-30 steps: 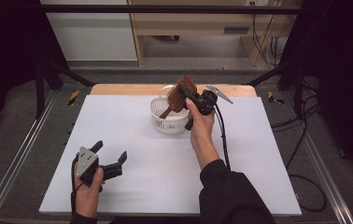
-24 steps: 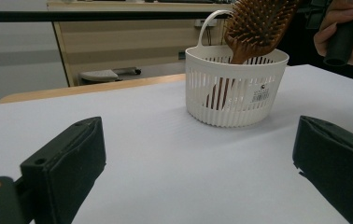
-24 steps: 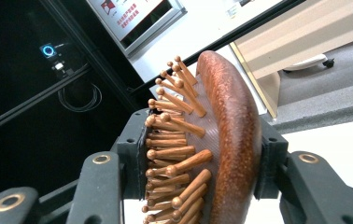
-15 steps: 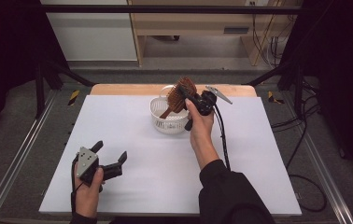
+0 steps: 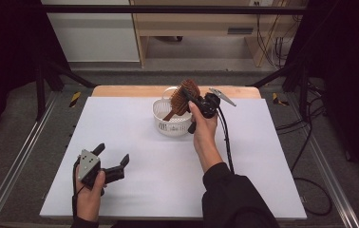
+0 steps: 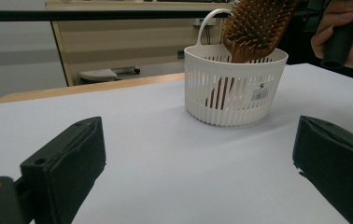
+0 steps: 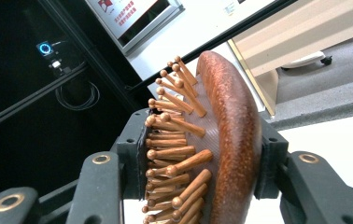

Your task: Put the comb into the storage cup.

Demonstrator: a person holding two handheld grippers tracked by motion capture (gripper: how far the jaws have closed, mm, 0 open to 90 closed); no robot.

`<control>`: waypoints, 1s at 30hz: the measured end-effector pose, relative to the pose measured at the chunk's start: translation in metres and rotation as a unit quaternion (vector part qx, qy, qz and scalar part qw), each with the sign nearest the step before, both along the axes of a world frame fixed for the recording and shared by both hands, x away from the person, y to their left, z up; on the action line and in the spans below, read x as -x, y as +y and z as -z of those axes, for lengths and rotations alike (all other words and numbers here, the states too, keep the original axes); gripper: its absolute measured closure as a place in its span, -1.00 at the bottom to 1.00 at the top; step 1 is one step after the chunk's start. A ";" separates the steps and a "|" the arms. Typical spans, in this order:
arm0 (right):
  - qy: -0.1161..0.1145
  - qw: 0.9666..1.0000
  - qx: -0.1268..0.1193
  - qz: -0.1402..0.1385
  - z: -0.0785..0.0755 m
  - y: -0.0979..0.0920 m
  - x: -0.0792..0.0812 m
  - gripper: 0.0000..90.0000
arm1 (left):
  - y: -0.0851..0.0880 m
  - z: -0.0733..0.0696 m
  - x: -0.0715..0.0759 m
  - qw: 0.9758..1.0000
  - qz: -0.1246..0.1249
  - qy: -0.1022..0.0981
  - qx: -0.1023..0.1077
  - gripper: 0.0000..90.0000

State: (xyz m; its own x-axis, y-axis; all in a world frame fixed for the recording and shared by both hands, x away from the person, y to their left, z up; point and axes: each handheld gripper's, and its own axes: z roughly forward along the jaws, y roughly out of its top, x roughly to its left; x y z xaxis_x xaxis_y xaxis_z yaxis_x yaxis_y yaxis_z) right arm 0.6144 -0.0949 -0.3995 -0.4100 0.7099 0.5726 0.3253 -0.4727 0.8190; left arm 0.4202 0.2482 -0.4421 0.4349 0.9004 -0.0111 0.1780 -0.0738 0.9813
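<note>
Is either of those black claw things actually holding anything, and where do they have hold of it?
Yes. The right gripper clamps the wooden hairbrush by its bristled head, handle down in the white basket. The left gripper holds nothing.

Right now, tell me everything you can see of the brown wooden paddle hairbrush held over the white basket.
The brown wooden paddle hairbrush has a glossy reddish-brown curved back and rows of wooden pins with rounded tips. It stands tilted, head up above the rim of the white slatted plastic basket, handle reaching down inside, as the slats show in the left gripper view. The right gripper is shut on its head, one pad against the pins, the other on the back.
</note>
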 end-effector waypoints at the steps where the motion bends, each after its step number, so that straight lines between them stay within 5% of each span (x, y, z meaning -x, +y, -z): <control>1: 0.000 1.000 0.001 0.000 0.001 0.000 0.000 0.10 | 0.000 0.000 0.000 1.000 0.000 0.000 0.000 -0.94; 30: 0.012 1.000 -0.003 -0.005 0.007 -0.009 -0.001 0.08 | -0.001 0.001 0.000 1.000 0.005 0.002 -0.002 -0.94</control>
